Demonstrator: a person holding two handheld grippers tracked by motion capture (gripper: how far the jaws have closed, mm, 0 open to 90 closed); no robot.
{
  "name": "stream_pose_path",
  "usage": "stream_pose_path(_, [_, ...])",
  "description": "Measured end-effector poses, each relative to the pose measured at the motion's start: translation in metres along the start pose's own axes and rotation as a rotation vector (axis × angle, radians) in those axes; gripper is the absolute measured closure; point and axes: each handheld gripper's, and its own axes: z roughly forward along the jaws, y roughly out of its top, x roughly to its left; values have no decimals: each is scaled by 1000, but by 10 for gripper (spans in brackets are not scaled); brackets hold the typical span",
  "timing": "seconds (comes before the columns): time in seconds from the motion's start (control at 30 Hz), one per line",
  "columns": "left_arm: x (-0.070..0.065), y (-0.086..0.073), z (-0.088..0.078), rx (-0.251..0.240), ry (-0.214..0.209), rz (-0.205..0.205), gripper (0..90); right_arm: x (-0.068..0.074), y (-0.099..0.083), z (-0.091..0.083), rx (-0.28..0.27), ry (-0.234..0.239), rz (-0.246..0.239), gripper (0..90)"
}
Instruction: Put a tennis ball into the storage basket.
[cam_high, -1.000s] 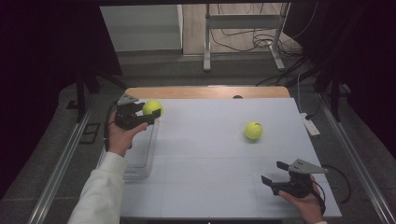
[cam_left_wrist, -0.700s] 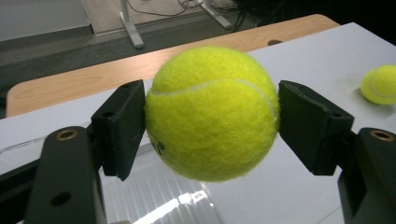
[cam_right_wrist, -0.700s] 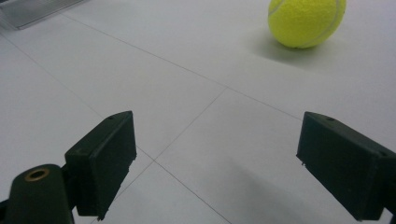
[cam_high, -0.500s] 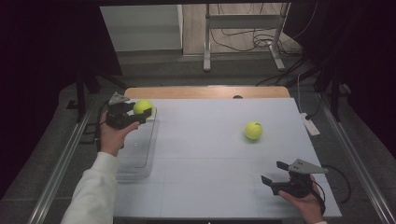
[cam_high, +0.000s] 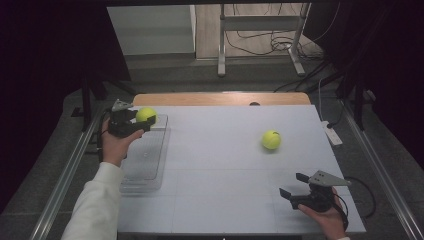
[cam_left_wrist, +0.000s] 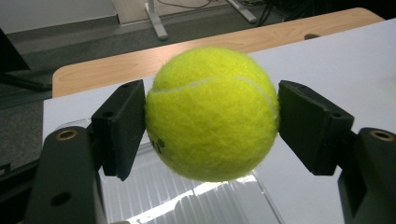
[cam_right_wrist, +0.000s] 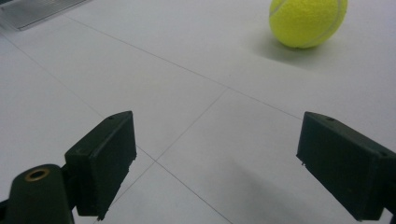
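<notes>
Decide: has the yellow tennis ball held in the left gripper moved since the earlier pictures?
Yes. The yellow tennis ball has shifted left, towards the clear plastic tray's far end.

Yellow-green tennis balls (cam_high: 145, 114) (cam_high: 271, 139); black fingers (cam_left_wrist: 119, 126); white table (cam_high: 225, 165); clear tray (cam_high: 145, 165).

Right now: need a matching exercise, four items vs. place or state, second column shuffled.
Items:
1. left gripper
2. right gripper
3. loose ball
4. clear bin

States:
A. lies alone on the white table
B. jaws apart, nothing between them
C. sits at the table's left edge, see-through
D. shut on a ball above the bin's far end

Pairs: 1-D, 2-B, 3-A, 4-C
</notes>
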Motion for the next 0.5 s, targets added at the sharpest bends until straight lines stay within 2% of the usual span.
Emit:
stream_pose_path(0.17, [5, -1, 2, 9, 3, -9, 274, 0, 0, 0, 0, -1, 1, 120])
stream_pose_path(0.27, [8, -2, 4, 29, -2, -1, 278, -1, 0, 0, 0, -2, 3, 120])
stream_pose_path(0.3, [11, -4, 7, 45, 23, 7, 280, -1, -1, 0, 0, -2, 4, 120])
stream_pose_path(0.37, [14, -4, 8, 54, 11, 0, 280, -1, -1, 0, 1, -2, 4, 120])
stream_pose_path(0.5, [19, -6, 11, 64, 22, -5, 281, -1, -1, -1, -2, 0, 6, 120])
